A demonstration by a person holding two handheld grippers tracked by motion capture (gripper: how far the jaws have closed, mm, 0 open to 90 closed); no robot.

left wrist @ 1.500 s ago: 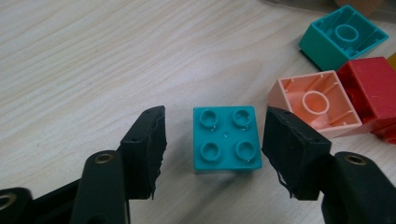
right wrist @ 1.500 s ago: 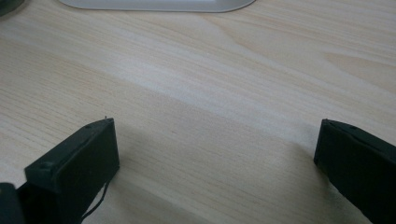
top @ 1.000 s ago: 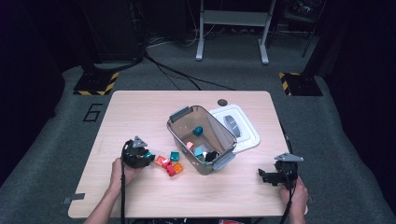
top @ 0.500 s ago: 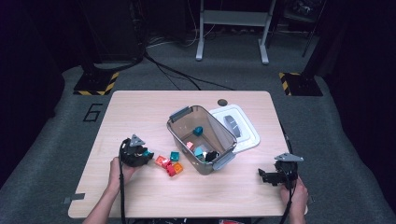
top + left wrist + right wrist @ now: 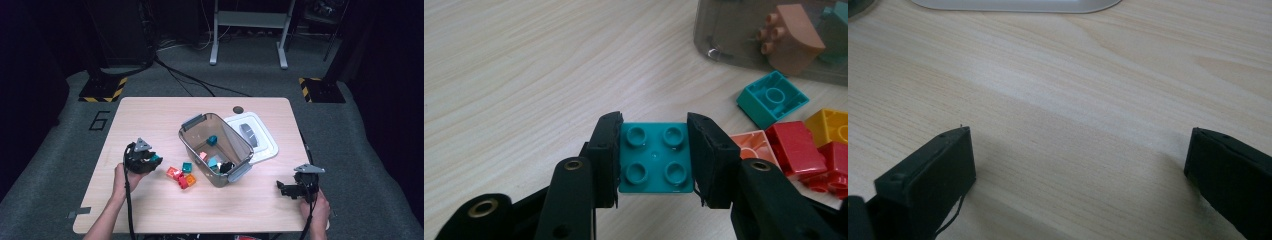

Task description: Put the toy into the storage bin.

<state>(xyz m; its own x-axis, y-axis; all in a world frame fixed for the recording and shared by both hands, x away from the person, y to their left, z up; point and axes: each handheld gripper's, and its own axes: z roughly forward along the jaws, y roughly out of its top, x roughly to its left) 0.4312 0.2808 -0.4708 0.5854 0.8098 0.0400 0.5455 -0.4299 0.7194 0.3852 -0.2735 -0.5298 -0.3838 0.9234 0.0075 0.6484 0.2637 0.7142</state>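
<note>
A teal brick (image 5: pixel 654 157), square with 4 round studs in a 2 by 2 grid, sits clamped between 2 black jaws, one pressing each side. Its studded face is turned toward the gripper camera, with the pale wooden table behind it. In the high view the brick (image 5: pixel 155 158) shows near the table's left side, left of the loose bricks.

Table (image 5: pixel 150 210) viewed from above, forward and down, at a distance. Left gripper view: set close over the tabletop, loose bricks (image 5: pixel 804 145) shared with high view. Right gripper view: set low, wood grain seen.
</note>
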